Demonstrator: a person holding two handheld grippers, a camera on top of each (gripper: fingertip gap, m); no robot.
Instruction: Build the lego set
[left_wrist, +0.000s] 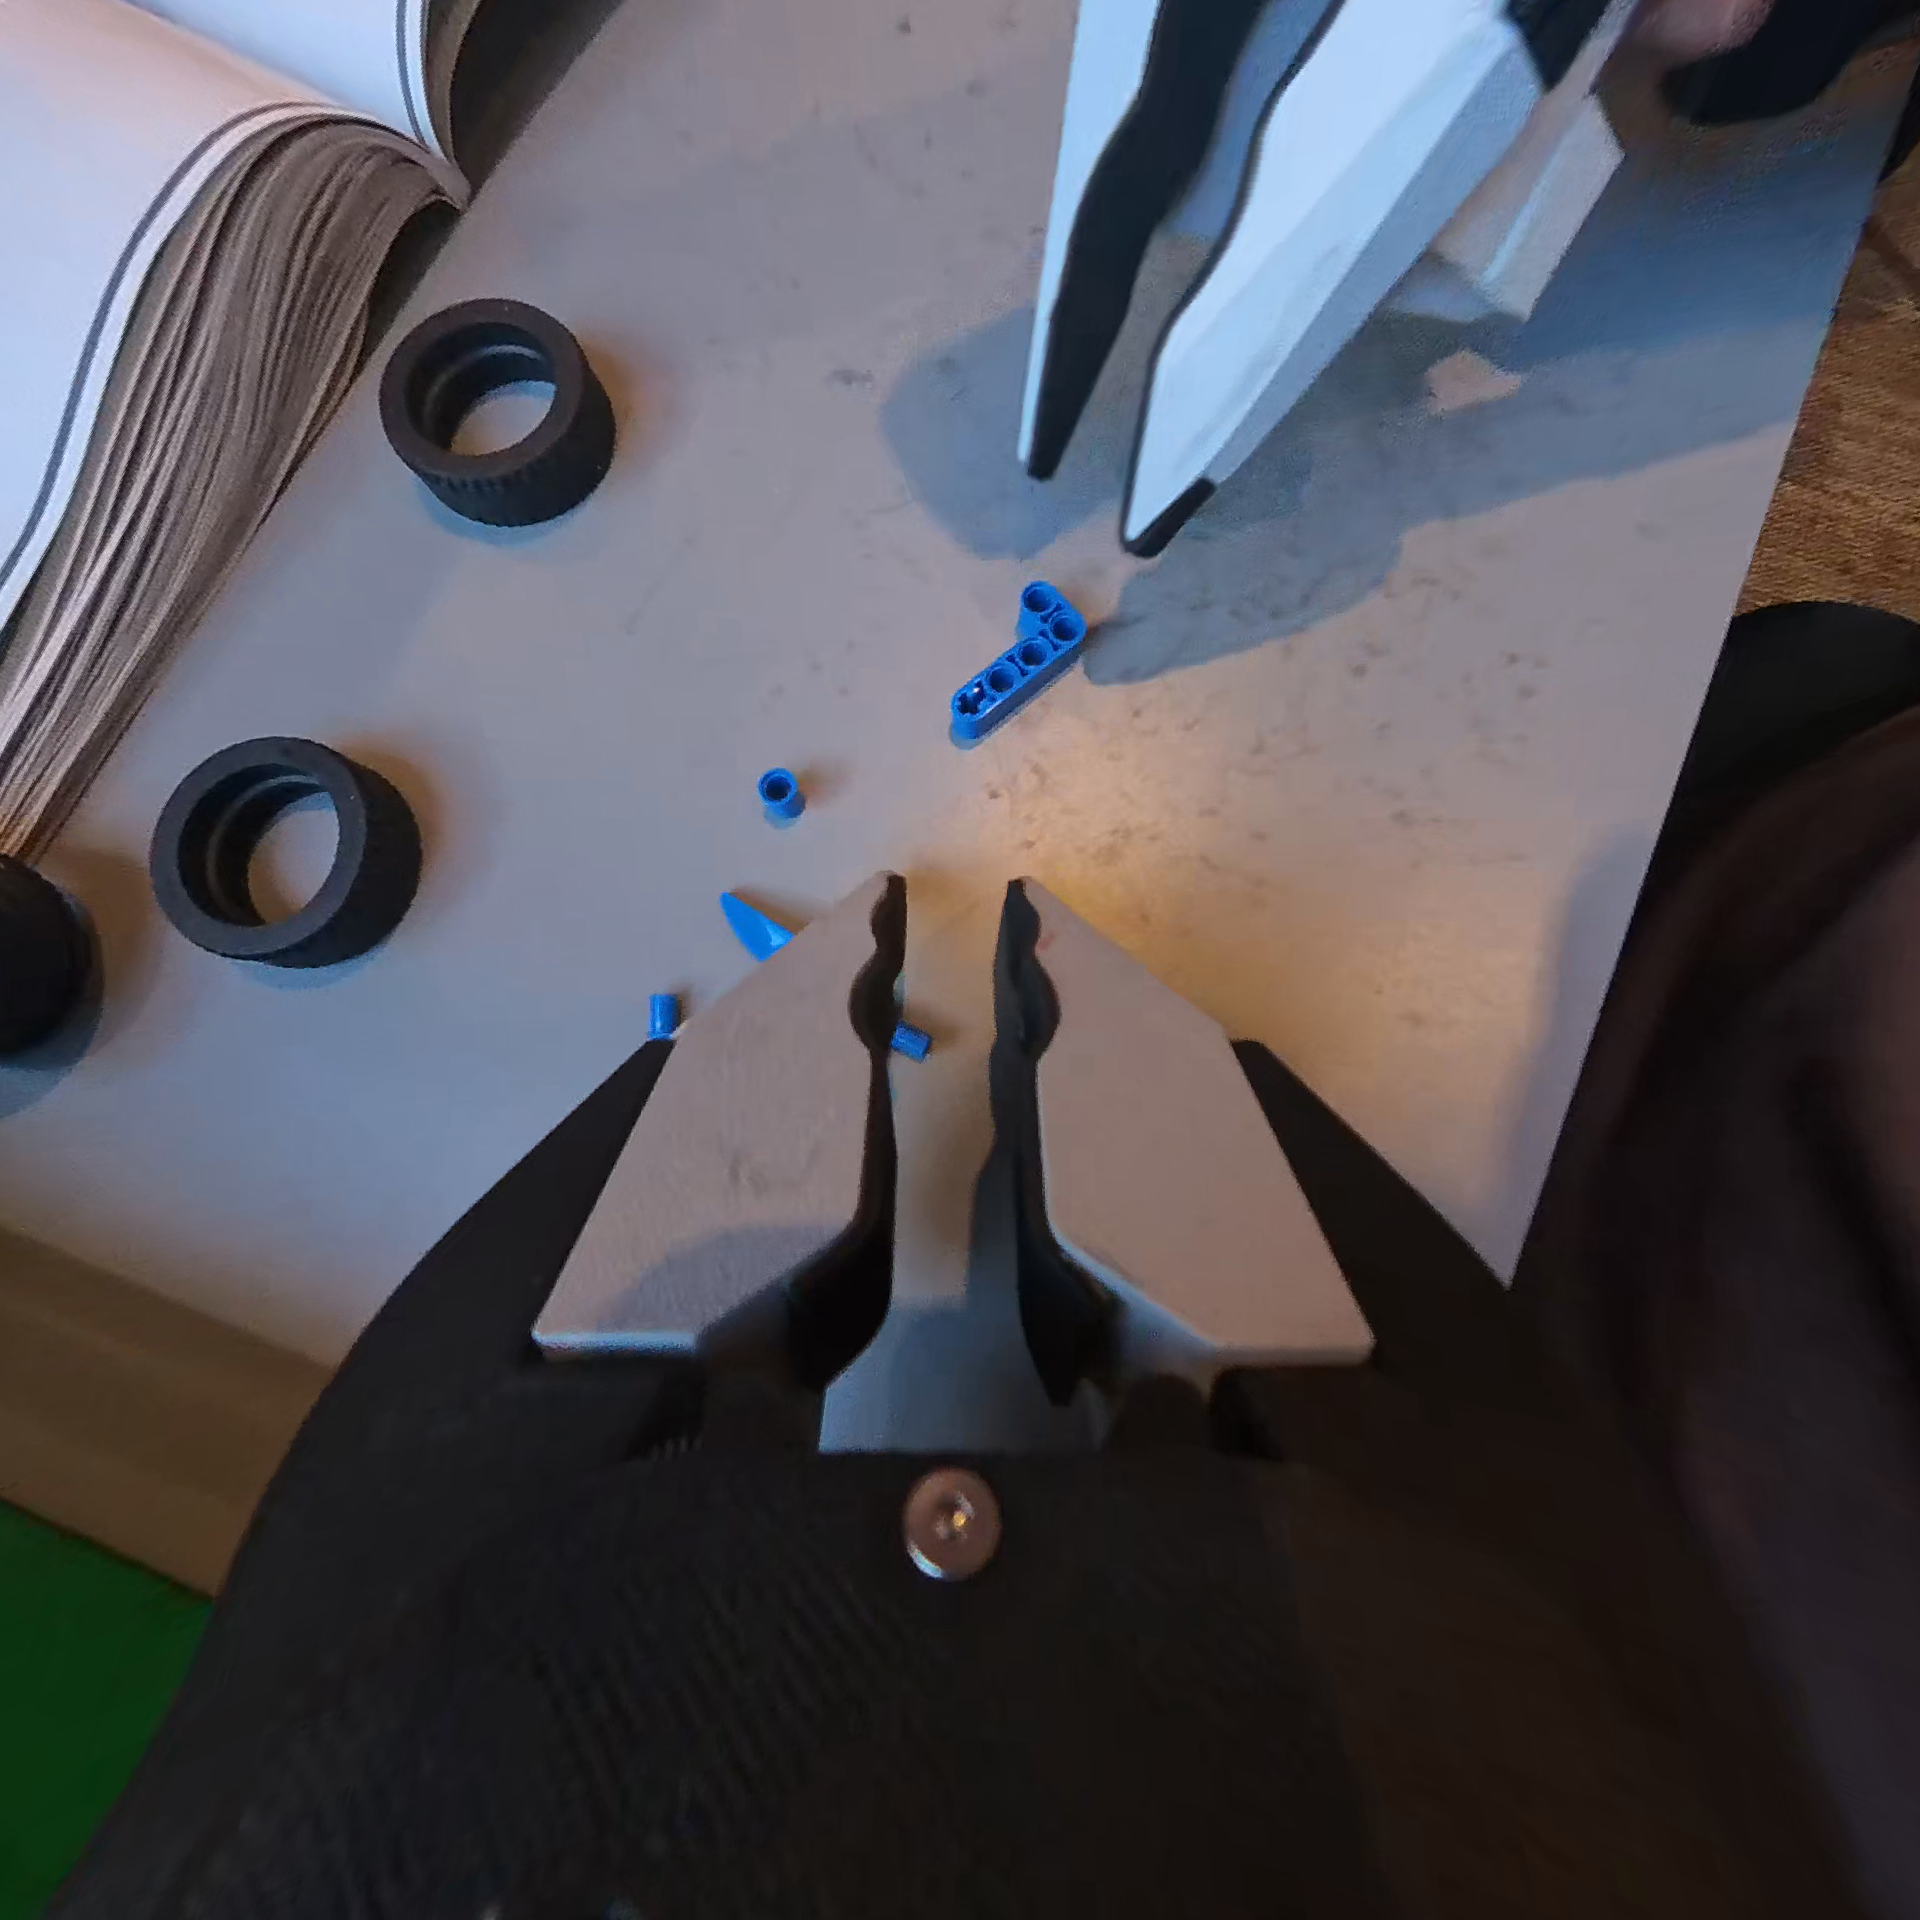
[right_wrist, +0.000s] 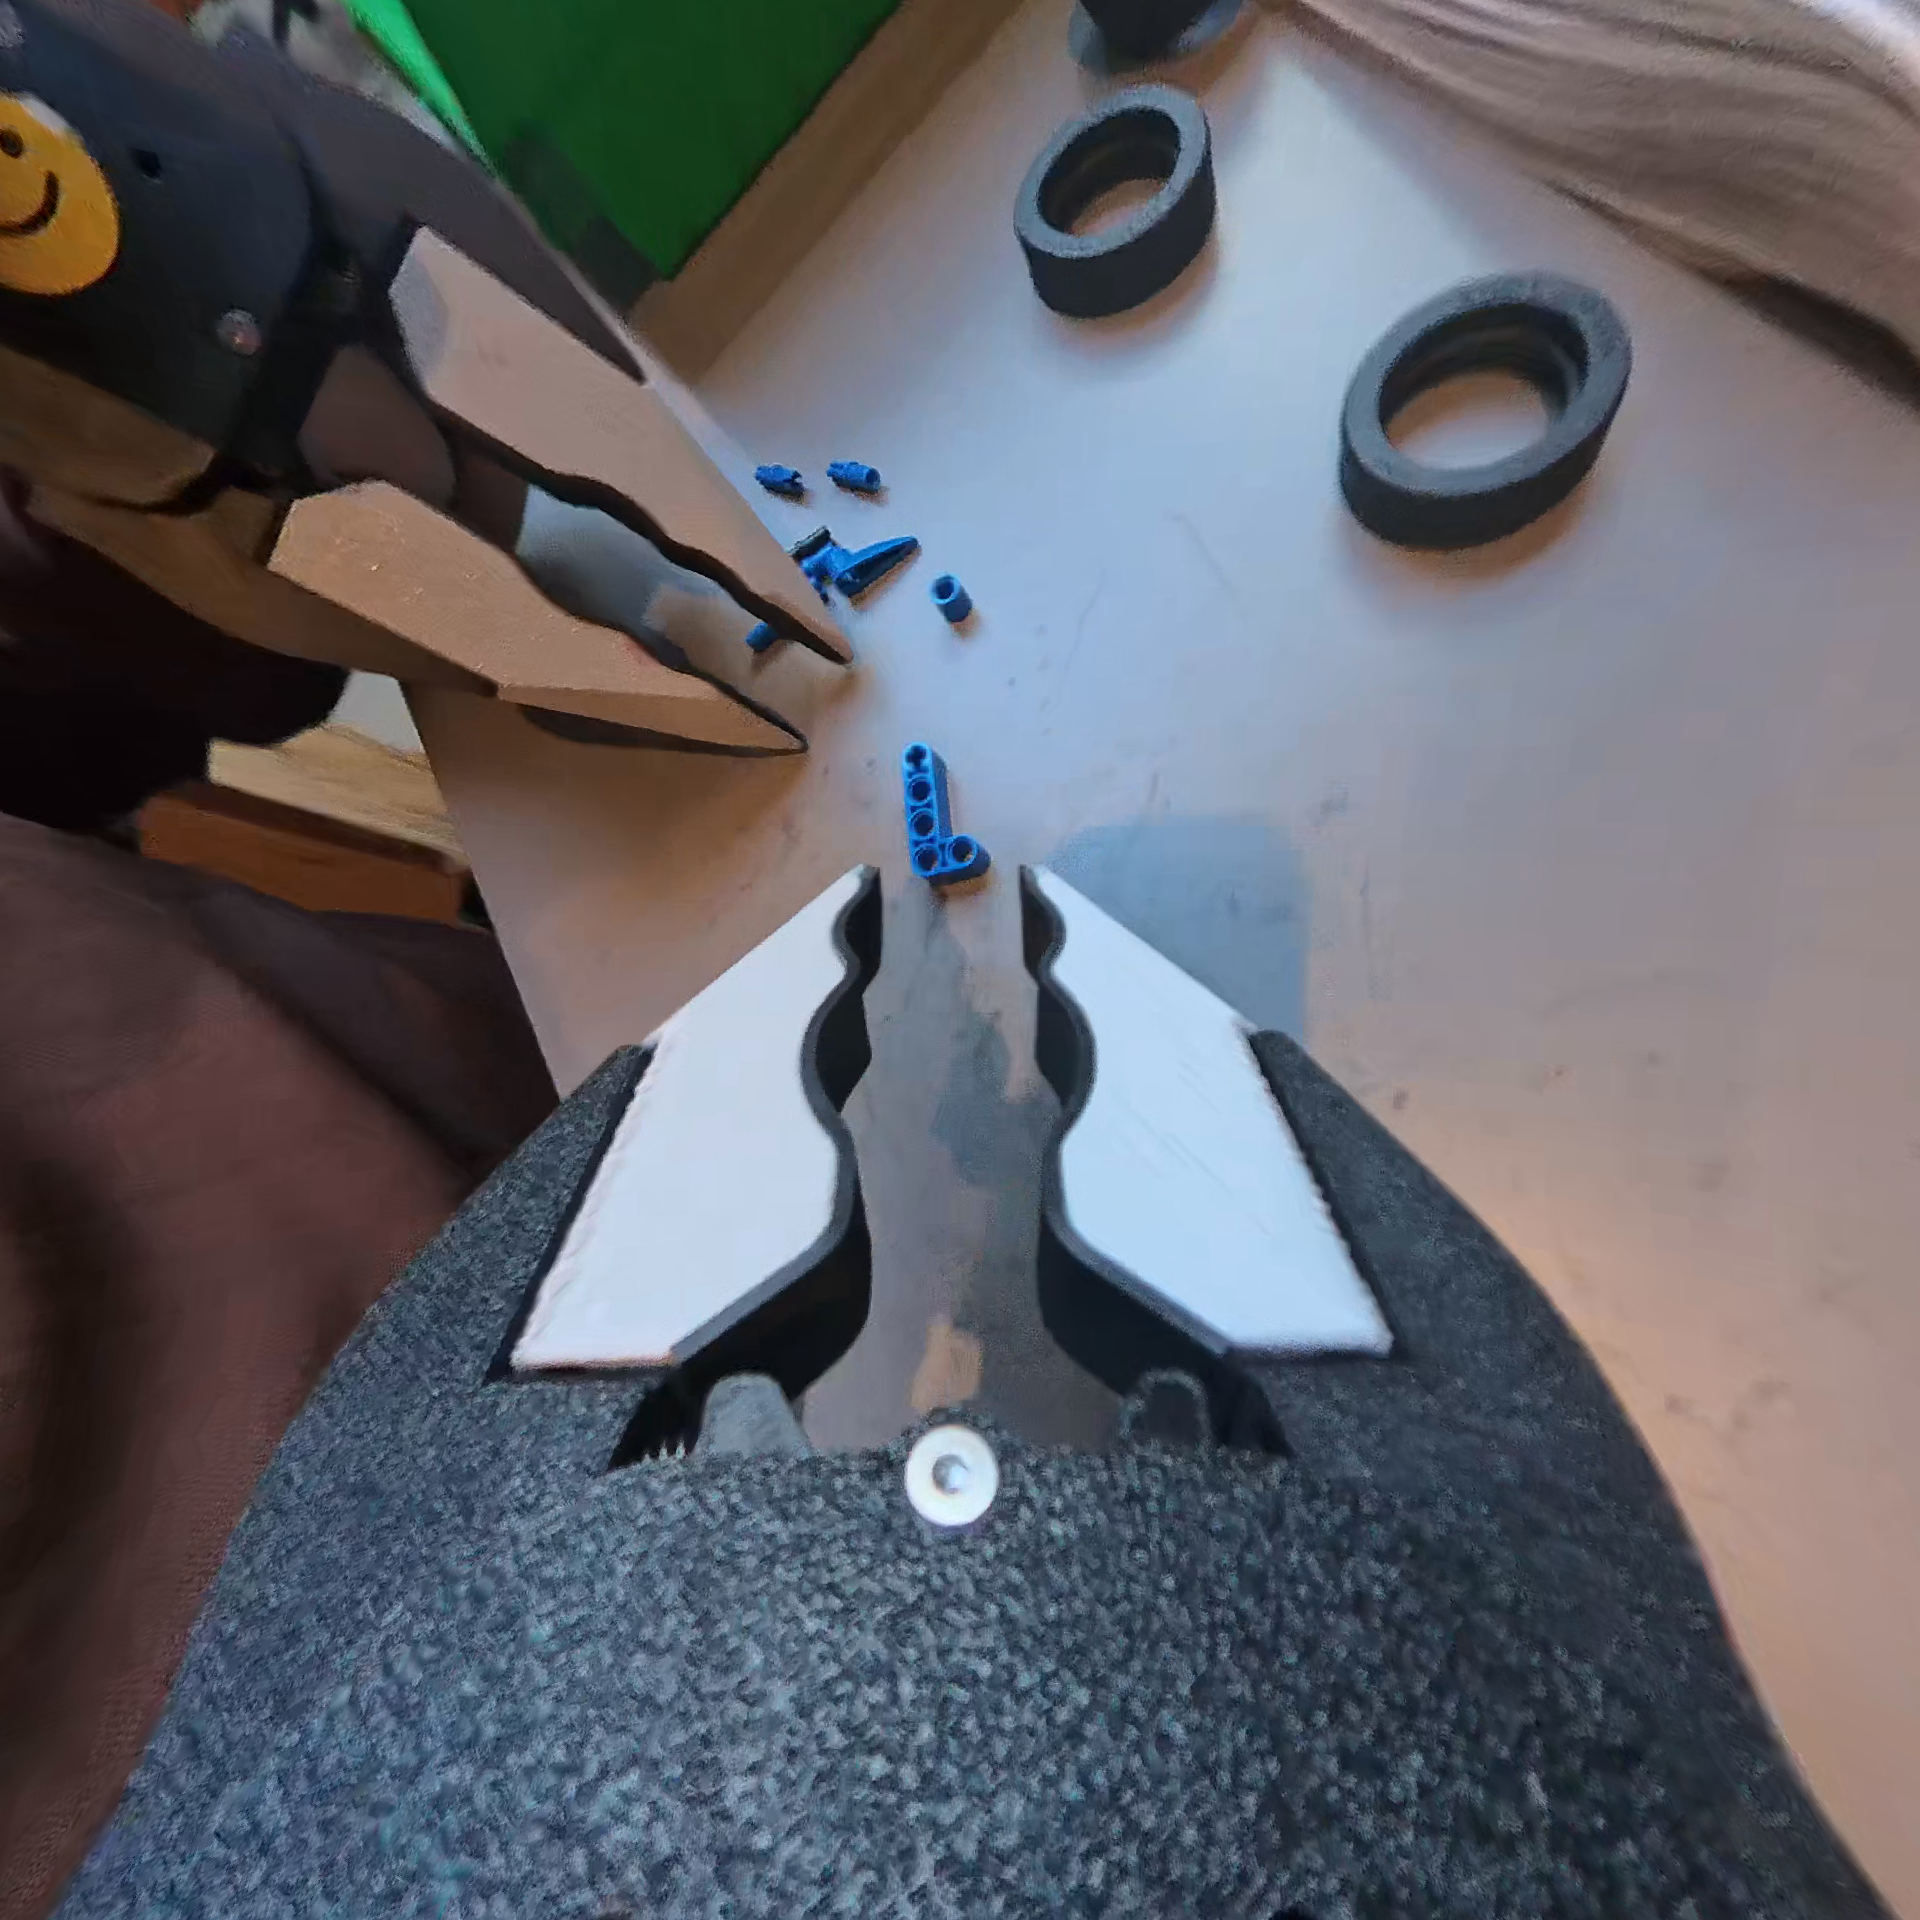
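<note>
Landmark: the blue L-beam (left_wrist: 1016, 665), lying flat on the grey table (left_wrist: 1299, 831).

Far left of the beam: an open booklet (left_wrist: 156, 312) at the table edge. Nearer, two black tires (left_wrist: 497, 410) (left_wrist: 286, 852) lie on their sides, well apart from the beam; a third is cut off at the frame edge.

Left of the beam, near: a blue bushing (left_wrist: 777, 790), a blue curved piece (left_wrist: 753, 925), and blue pins (left_wrist: 662, 1015), loose on the table.

Left gripper (left_wrist: 954, 883): fingers apart, empty, tips below the beam, over the small blue parts.

Right gripper (right_wrist: 948, 873): fingers apart, empty, tips just short of the beam's short leg, not touching.

Right of the beam: bare table, then dark cloth at the edge.
</note>
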